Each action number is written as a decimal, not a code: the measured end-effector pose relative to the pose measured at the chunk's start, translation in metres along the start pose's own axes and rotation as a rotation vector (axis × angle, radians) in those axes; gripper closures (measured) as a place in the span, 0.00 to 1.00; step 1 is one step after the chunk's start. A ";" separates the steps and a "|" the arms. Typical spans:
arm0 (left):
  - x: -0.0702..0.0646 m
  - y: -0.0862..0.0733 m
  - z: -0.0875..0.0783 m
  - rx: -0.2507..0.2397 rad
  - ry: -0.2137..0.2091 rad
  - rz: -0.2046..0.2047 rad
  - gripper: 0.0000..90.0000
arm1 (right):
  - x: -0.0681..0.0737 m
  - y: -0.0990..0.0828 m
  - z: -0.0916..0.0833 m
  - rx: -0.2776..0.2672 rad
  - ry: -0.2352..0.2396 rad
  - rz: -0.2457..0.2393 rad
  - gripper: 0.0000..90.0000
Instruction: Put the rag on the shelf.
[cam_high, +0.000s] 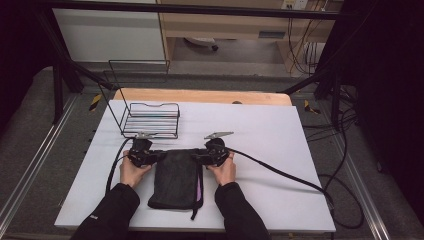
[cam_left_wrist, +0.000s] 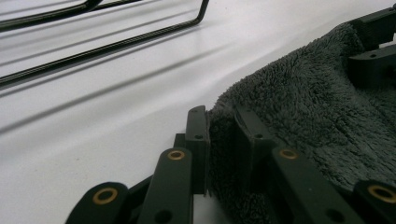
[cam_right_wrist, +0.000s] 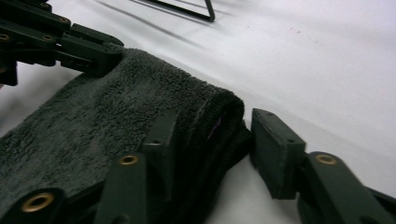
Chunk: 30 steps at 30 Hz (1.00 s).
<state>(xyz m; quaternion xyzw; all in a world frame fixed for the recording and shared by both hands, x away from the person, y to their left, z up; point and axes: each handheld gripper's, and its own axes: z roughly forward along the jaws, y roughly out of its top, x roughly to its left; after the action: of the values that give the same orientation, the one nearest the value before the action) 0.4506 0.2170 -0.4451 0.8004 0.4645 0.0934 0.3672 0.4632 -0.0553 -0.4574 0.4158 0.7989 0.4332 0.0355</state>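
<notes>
The folded dark grey fleece towel looks part-done: left gripper pinches its far-left corner, right gripper straddles the far-right corner, jaws apart.

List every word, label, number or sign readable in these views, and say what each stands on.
None can be read.
Pale mark on the person's left sleeve: too small to read.
Label on the wooden cabinet: blurred.
Dark towel, wire rack, left claw and right claw: no text.
</notes>
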 end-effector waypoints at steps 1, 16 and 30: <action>0.000 0.000 0.000 0.000 0.003 0.000 0.85 | 0.000 0.000 0.000 0.001 0.005 0.011 0.63; 0.003 0.001 -0.007 -0.025 -0.026 -0.022 0.90 | 0.000 0.004 -0.004 0.029 0.051 0.068 0.86; -0.010 0.003 -0.032 -0.111 -0.041 0.024 0.90 | 0.011 0.006 -0.019 -0.039 0.044 0.043 0.87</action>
<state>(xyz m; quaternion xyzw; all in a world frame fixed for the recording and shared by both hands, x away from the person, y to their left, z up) 0.4313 0.2246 -0.4183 0.7860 0.4415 0.1072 0.4193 0.4518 -0.0584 -0.4381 0.4226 0.7818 0.4582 0.0165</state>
